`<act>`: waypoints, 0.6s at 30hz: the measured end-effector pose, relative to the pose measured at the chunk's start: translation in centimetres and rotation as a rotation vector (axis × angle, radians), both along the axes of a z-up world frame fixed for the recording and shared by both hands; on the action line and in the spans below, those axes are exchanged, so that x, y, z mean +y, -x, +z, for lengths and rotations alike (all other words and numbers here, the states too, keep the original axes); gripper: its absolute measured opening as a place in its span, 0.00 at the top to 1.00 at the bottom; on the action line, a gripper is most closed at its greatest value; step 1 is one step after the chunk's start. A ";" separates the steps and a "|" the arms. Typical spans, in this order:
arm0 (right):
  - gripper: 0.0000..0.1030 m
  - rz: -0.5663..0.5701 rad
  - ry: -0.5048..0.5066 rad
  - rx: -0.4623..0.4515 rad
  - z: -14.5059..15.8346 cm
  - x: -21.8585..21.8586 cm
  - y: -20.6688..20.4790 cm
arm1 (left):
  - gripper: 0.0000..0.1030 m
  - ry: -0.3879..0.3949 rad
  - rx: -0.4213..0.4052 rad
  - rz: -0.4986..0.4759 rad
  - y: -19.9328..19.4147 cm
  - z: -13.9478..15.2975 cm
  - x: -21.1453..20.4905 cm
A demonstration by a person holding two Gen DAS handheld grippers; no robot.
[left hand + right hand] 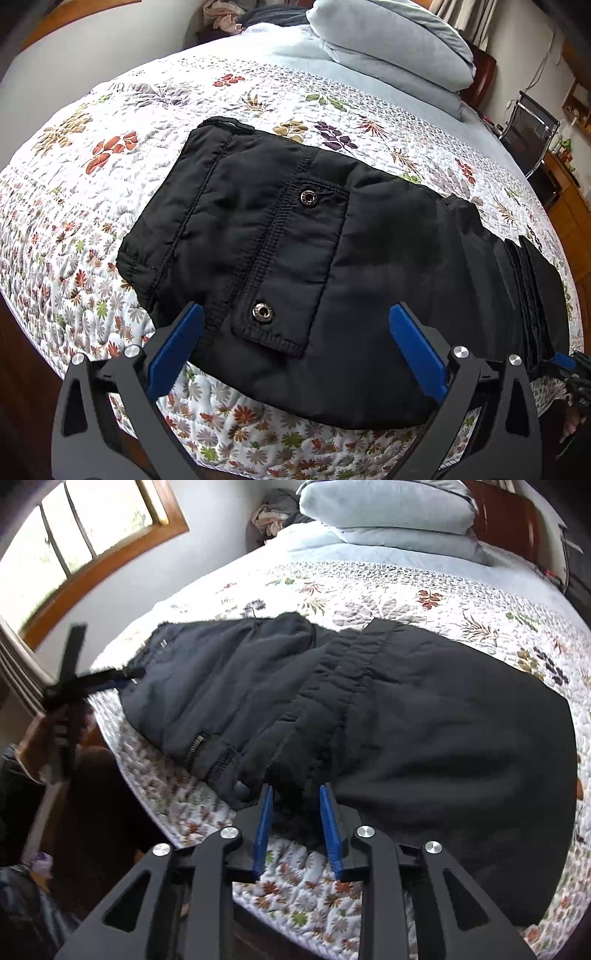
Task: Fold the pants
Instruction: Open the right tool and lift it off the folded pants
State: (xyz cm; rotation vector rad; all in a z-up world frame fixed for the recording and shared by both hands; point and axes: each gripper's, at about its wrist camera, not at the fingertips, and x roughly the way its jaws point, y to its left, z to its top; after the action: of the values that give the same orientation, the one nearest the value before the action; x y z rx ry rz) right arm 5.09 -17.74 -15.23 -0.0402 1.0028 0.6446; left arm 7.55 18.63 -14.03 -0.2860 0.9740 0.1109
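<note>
The black pants (295, 240) are laid on the bed (92, 184), long axis running left to right. The left claw (295, 354) is spread wide over the near edge. The right claw (295, 823) is pinching bunched waistband cloth, so it seems nearer for the fold.

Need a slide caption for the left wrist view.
Open left gripper poised over black pants on a floral quilt.

The black pants (332, 266), of padded, quilted fabric, are laid flat and folded over on themselves near the bed's edge, with a flapped pocket bearing two metal snaps turned upward and the elastic waistband (332, 686) bunched across the middle.
</note>
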 end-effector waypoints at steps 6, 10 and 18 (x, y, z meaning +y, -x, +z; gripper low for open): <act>0.41 -0.207 -0.025 -0.039 3.4 -7.5 -1.6 | 0.03 -0.008 0.005 -0.010 0.0 0.0 -0.1; 0.36 -0.361 0.016 -0.011 3.7 -14.1 -3.3 | 0.03 -0.010 -0.004 -0.006 0.3 0.3 -0.1; 0.28 -0.476 -0.163 0.177 -0.1 -21.8 -5.8 | 0.03 0.027 -0.006 0.044 3.1 1.5 1.2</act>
State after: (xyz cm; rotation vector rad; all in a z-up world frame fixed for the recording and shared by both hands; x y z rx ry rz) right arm 10.90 -39.56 -15.34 0.3945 1.0780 0.2931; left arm 4.45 19.84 -12.56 -0.3329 0.9639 0.1370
